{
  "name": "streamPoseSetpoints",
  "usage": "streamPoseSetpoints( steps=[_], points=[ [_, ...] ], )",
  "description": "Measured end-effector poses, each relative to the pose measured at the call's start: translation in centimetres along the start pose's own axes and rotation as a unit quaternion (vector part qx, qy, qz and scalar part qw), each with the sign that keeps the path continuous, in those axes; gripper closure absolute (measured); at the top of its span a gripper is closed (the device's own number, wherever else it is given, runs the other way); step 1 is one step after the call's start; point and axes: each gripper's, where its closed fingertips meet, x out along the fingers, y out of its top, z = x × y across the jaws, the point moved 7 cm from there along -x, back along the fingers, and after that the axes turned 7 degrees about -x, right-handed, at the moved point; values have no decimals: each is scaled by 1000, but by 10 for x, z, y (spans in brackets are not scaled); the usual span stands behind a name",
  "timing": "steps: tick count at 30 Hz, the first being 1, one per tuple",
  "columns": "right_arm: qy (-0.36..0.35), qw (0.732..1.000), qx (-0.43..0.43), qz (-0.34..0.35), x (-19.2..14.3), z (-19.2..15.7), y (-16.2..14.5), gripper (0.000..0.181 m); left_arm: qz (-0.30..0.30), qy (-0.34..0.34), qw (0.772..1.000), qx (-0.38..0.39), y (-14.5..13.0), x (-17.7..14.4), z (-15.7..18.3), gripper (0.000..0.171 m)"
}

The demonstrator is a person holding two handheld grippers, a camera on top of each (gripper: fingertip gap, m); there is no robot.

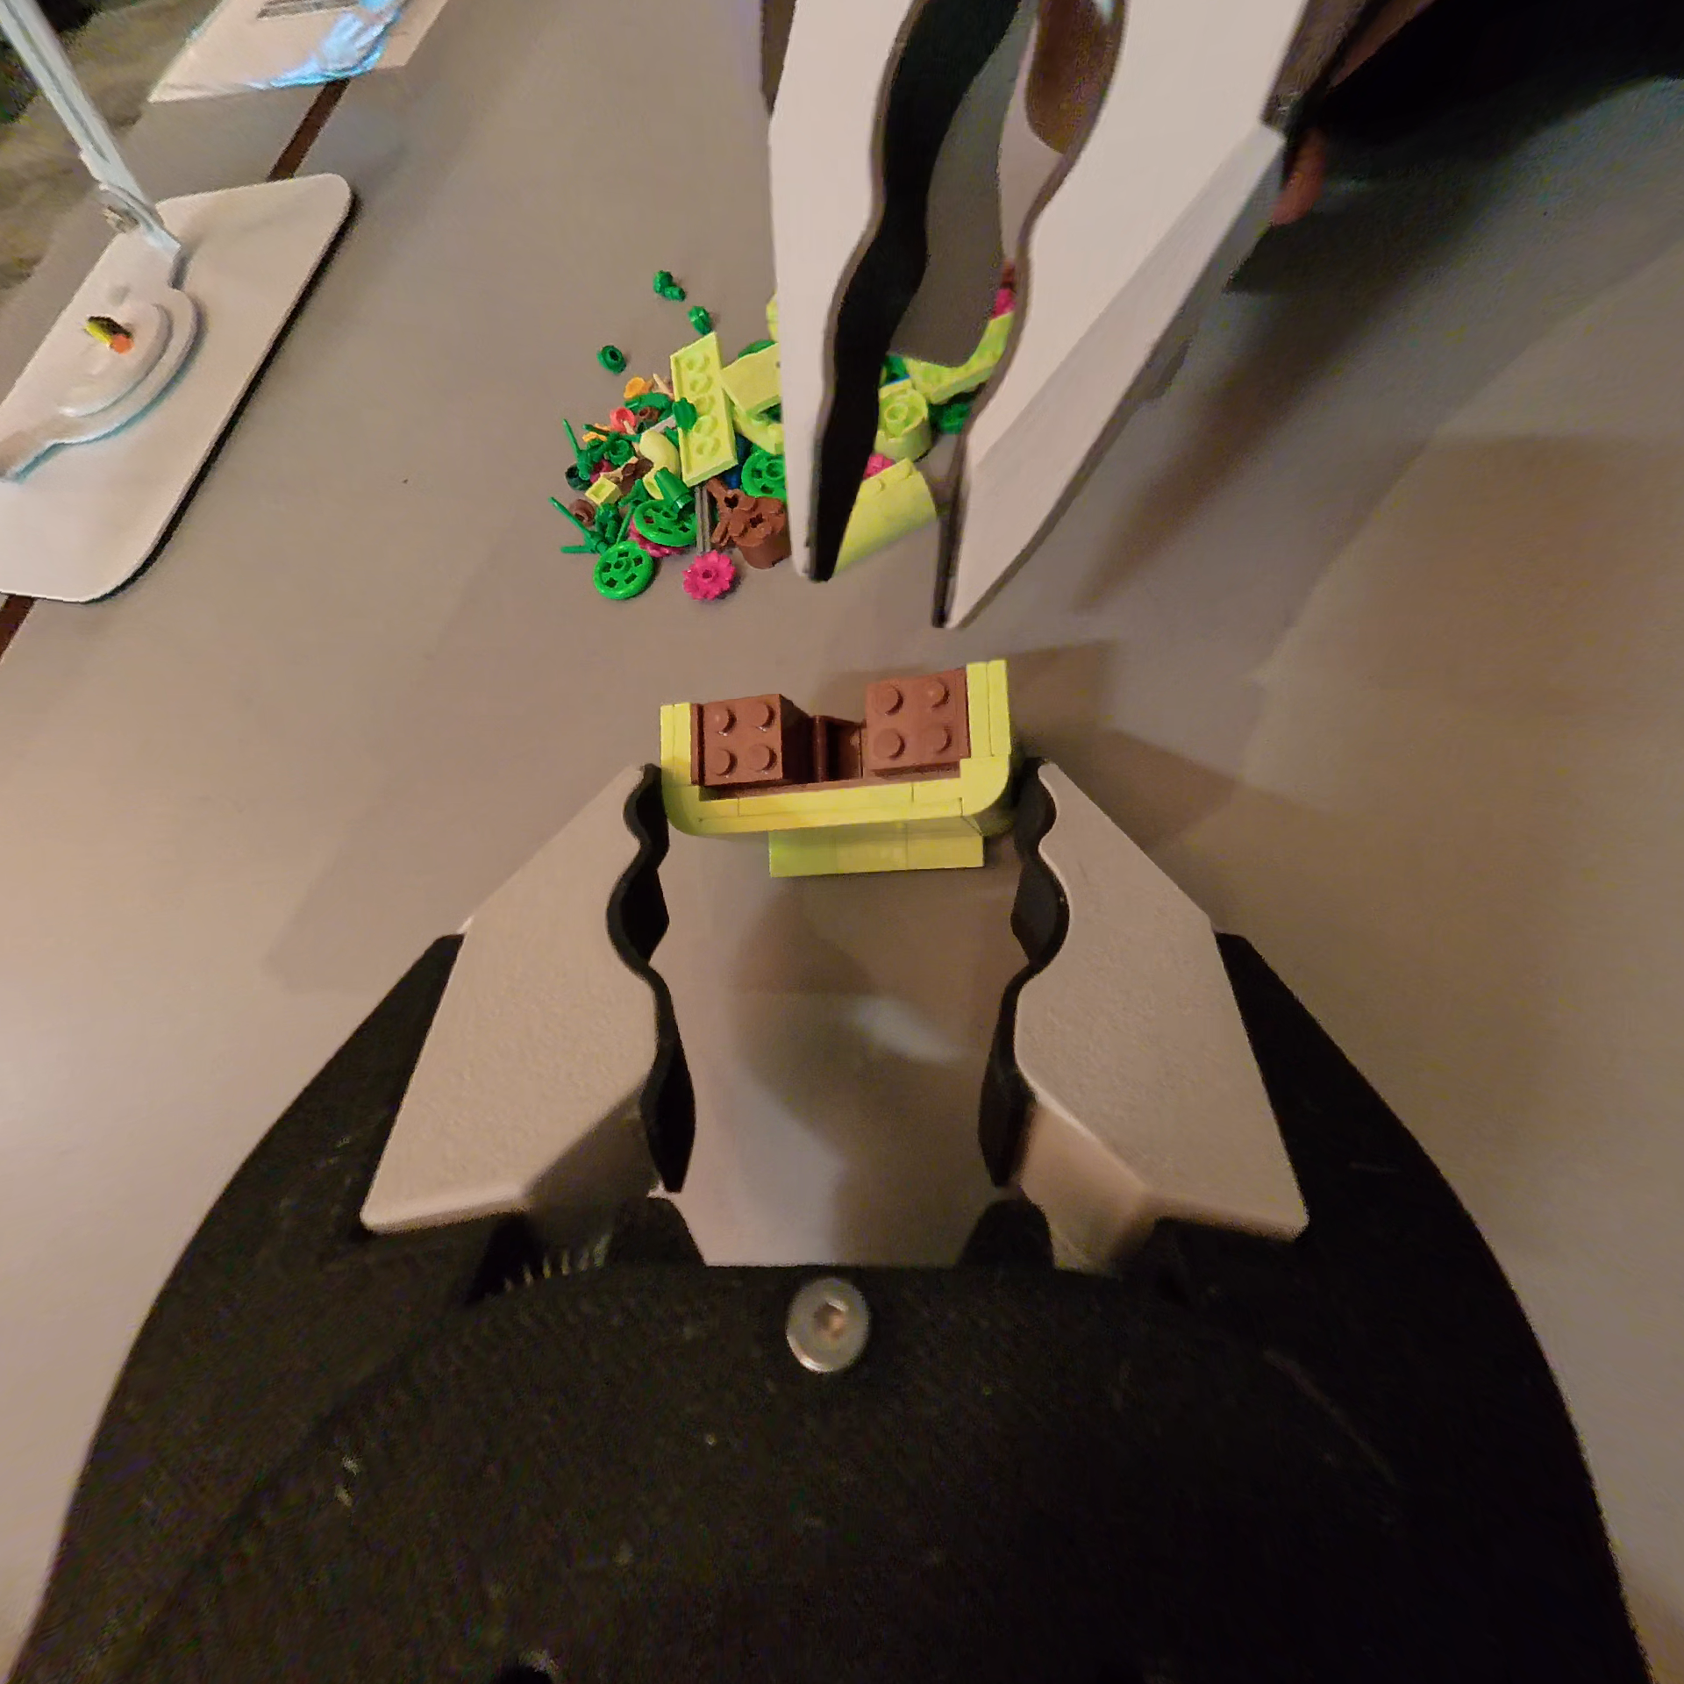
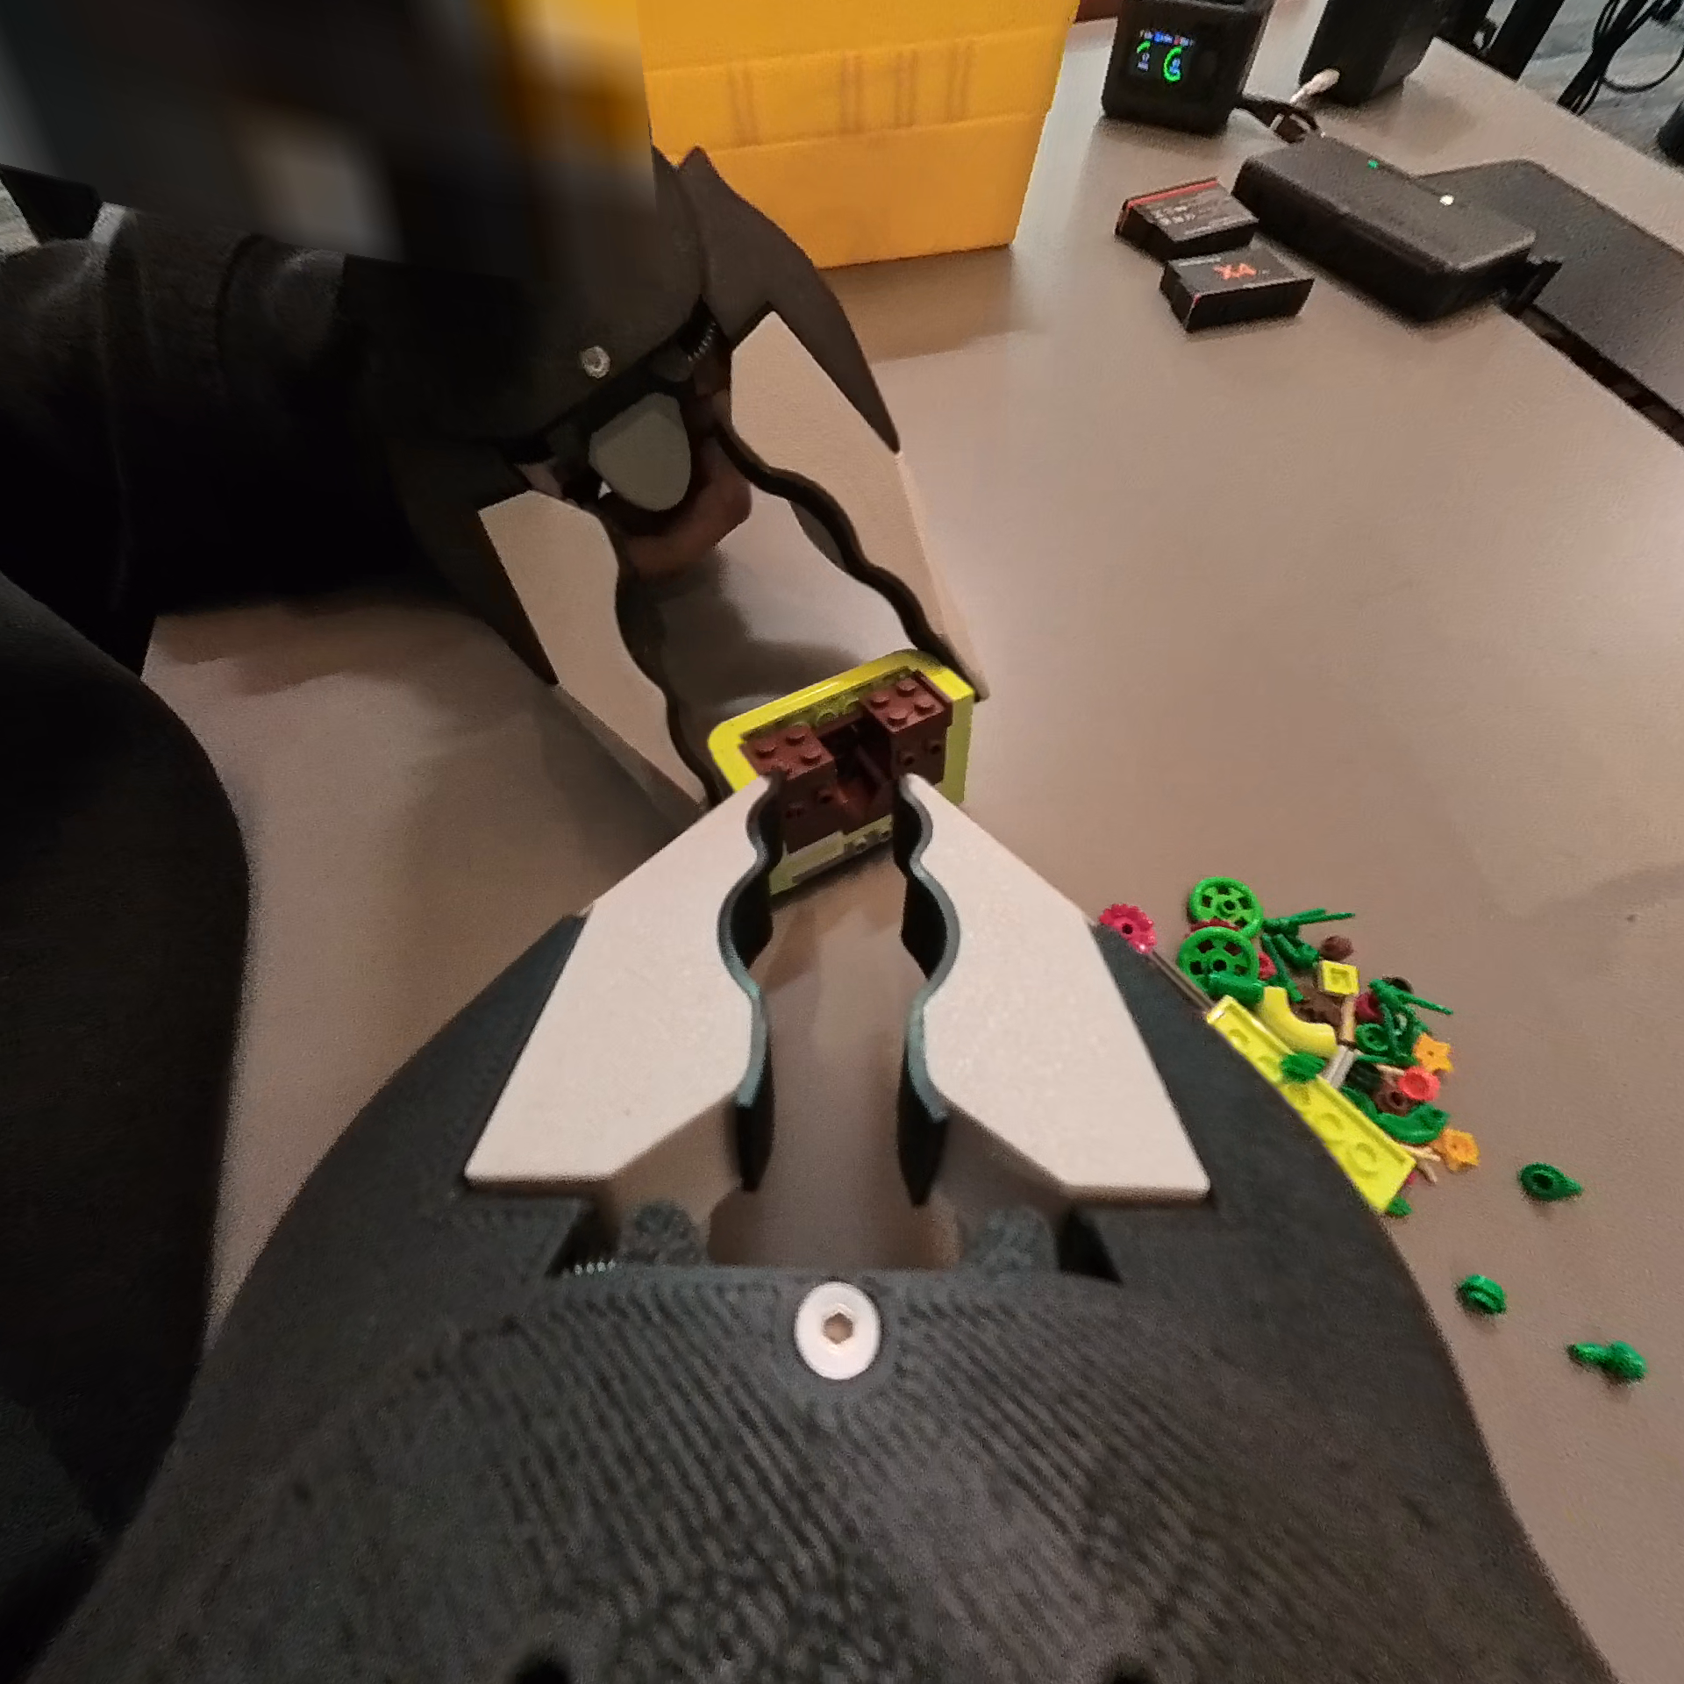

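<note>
Left wrist view: the left gripper has its jaws spread around the near end of a lime-green brick assembly standing on the grey table. The right fingertip touches its rounded corner; whether the left fingertip makes contact cannot be told. Two brown bricks sit studs-up inside the lime frame, with a gap between them. The right gripper hangs just beyond the assembly, jaws slightly apart and empty. A pile of loose pieces lies farther back, and a white lamp base sits at the left.

Right wrist view: the right gripper reaches the assembly's near side, jaws narrowly parted, fingertips flanking the brown bricks; a firm pinch cannot be confirmed. The left gripper brackets the assembly from the far side. Loose pieces lie well apart at the right, so many parts are unattached. A yellow bin and black devices stand behind.
</note>
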Motion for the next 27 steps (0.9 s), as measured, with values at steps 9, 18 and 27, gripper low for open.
streamPoseSetpoints(
  steps=[9,18,27],
  points=[
    [-28,999,20,8,-7,11,-1,160,11,-40,992,-116,0,-5,-16,97],
    [-19,999,1,27,-5,2,5,160,16,-30,989,-142,-1,-6,-23,97],
    [-53,993,-106,-8,9,-12,1,161,1,9,998,-68,-1,-2,-16,97]
  ],
)
